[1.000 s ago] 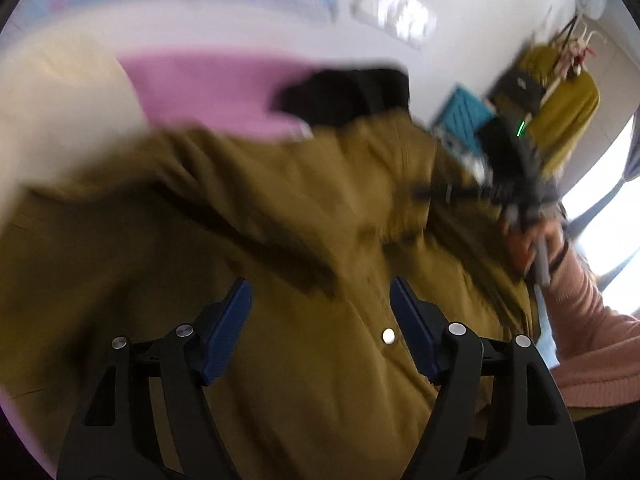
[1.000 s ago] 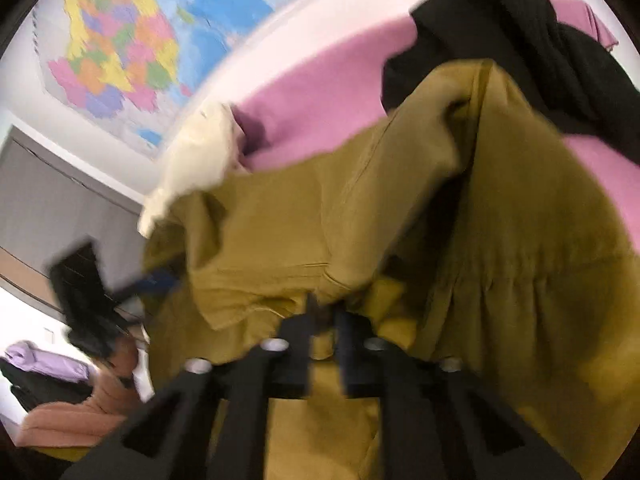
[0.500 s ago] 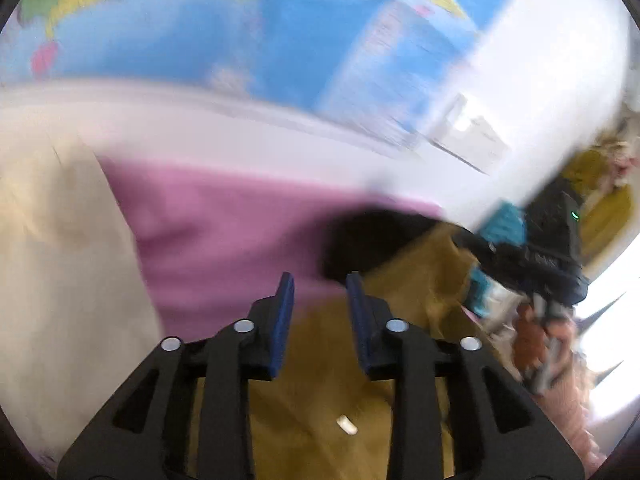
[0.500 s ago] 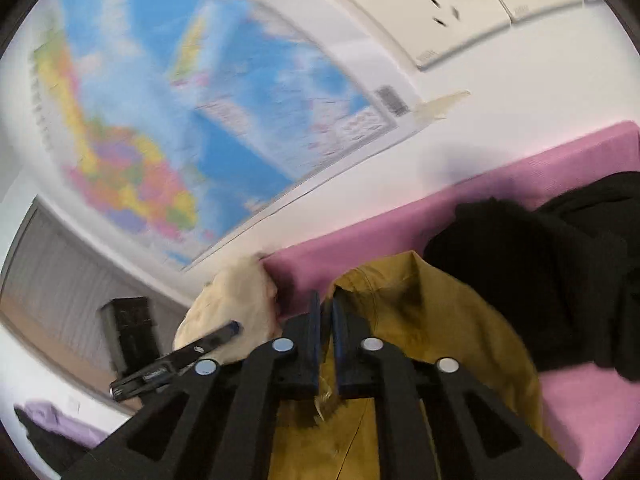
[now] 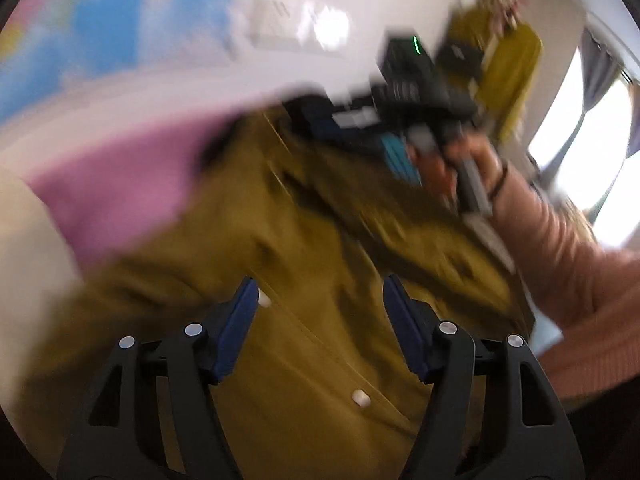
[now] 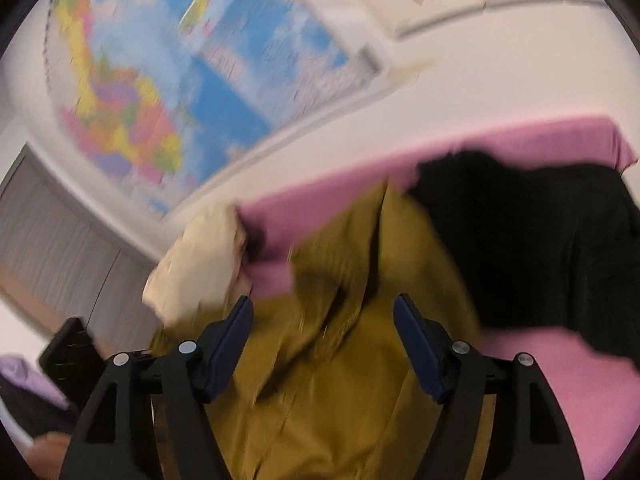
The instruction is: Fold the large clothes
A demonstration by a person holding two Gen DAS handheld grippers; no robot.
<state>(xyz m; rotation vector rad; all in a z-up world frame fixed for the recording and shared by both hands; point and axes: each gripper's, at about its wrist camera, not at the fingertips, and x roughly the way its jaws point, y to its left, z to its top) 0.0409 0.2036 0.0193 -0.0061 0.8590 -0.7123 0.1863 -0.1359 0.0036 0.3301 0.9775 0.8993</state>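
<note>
Both frames are motion-blurred, so read the details loosely. The olive-mustard cotton shirt with white buttons (image 5: 304, 288) fills the centre and bottom of the left wrist view, spread on the pink bed sheet (image 5: 120, 192); in the right wrist view the same shirt (image 6: 340, 340) runs from the bottom centre up to mid-frame, with a black garment (image 6: 532, 248) piled at the right and a cream cloth bundle (image 6: 200, 264) at left centre.

Your left gripper (image 5: 318, 304) has its jaws opening; cloth lies under the gap, and the blue pads (image 5: 240, 324) press on nothing. Your right gripper (image 6: 322, 332) is also opening, with a shirt fold below and between the jaws but no pinch visible. It shows again in the upper right of the left view (image 5: 416, 92), held by your hand (image 5: 452, 160) in a pink ribbed sleeve (image 5: 568, 280).

This looks like a re-grip between folds. To do it well:
- Slow down; the blur says you're moving too fast to aim.
- Pick the edge first, probably the button placket or a hem.
- Bring one pad under a single layer, not the bunched ridge.
- Keep the shirt off the black garment so you don't snag both.
- Close both grippers on matching edges, then fold evenly.
</note>
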